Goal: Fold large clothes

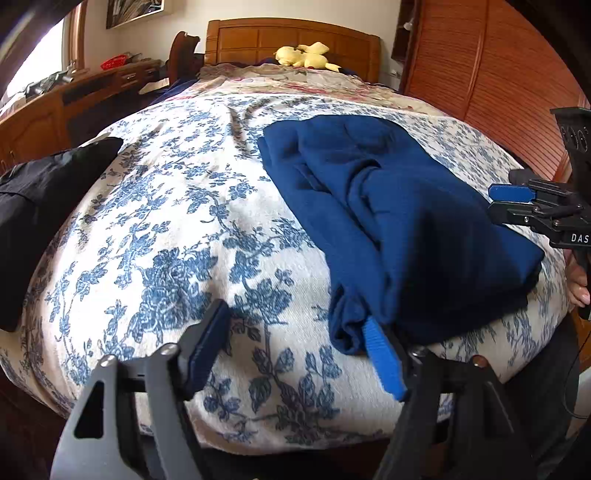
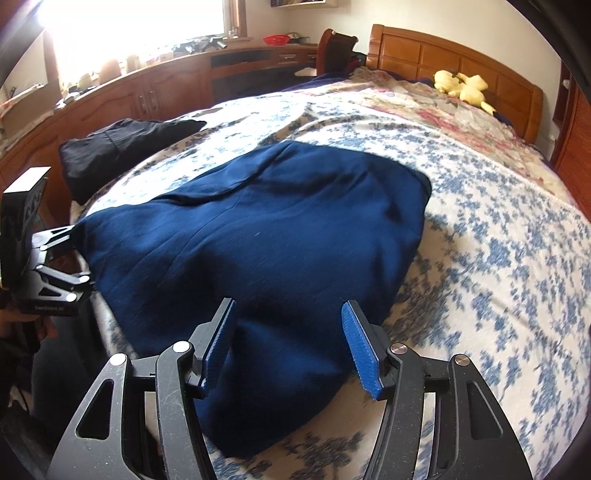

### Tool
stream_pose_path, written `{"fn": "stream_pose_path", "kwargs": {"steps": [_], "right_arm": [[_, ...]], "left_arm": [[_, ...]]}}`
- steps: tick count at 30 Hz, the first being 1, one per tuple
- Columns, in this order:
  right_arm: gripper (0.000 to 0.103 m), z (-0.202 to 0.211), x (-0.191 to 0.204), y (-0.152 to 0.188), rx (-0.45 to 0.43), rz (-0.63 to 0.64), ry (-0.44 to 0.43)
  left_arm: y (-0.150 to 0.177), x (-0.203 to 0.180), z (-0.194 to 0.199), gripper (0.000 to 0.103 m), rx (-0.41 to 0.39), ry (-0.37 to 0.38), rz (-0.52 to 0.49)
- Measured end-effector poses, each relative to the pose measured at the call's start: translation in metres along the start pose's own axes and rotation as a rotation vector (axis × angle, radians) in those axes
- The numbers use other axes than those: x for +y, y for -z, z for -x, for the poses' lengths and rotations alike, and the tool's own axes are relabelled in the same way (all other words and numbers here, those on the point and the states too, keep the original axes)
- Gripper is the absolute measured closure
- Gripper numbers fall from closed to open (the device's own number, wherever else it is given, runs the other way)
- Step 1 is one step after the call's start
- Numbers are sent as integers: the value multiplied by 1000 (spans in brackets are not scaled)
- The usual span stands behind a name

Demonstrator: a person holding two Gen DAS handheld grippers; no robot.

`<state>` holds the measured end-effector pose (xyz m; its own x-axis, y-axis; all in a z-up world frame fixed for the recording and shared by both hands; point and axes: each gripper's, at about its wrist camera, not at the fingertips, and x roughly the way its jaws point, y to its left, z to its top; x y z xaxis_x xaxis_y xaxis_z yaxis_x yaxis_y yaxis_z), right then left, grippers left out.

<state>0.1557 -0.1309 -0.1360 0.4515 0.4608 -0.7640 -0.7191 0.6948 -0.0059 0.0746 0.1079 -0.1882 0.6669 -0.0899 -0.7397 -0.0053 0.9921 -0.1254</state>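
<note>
The blue garment lies part-folded near the bed's edge. Both grippers, left and right, stand apart, gripping nothing; each should pinch a near corner cleanly, then lift evenly.

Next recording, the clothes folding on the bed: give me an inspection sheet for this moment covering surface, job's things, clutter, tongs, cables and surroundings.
Surface: bed cover, white with blue flowers, a few creases.
Job's things: blue garment, folded into a rough pad near the bed's front edge; black garment, lying at the bed's left edge.
Clutter: yellow soft toy by the headboard.
Tongs: left tongs open, one pad beside the blue garment's edge, gripping nothing; right tongs open over the garment's near end, whether the pads touch it is unclear.
Cables: thin dark cable hanging at the right edge of the left view.
Surroundings: wooden cabinets under a bright window; slatted wooden doors.
</note>
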Motion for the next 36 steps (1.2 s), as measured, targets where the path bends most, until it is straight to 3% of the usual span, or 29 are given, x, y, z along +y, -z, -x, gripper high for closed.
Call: {"fn": "stream_pose_path", "kwargs": {"steps": [8,12,23,29,32,36], "right_arm": [[42,-18,-29,-35,-11,20,71],[42,-35,-47,-50,-5,7,98],[41,-91,-103,-68,47,-86,169],[37,-108,-129,-74,62,-147,139],[34,-115,-140,-79,72,-165,141],[30,-128,-152,-81,104,-198,113]], "left_arm": [[-1,6,-6,15,-10,-4,-2],[-4,7,-12,0,-14,-33,-14],[-3,11,1,0,-12,-8,-22],[5,5,29,1,-35,38,-19],[8,-3,35,10,-33,58,-39],[10,-6,31,46,-12,70,-9]]}}
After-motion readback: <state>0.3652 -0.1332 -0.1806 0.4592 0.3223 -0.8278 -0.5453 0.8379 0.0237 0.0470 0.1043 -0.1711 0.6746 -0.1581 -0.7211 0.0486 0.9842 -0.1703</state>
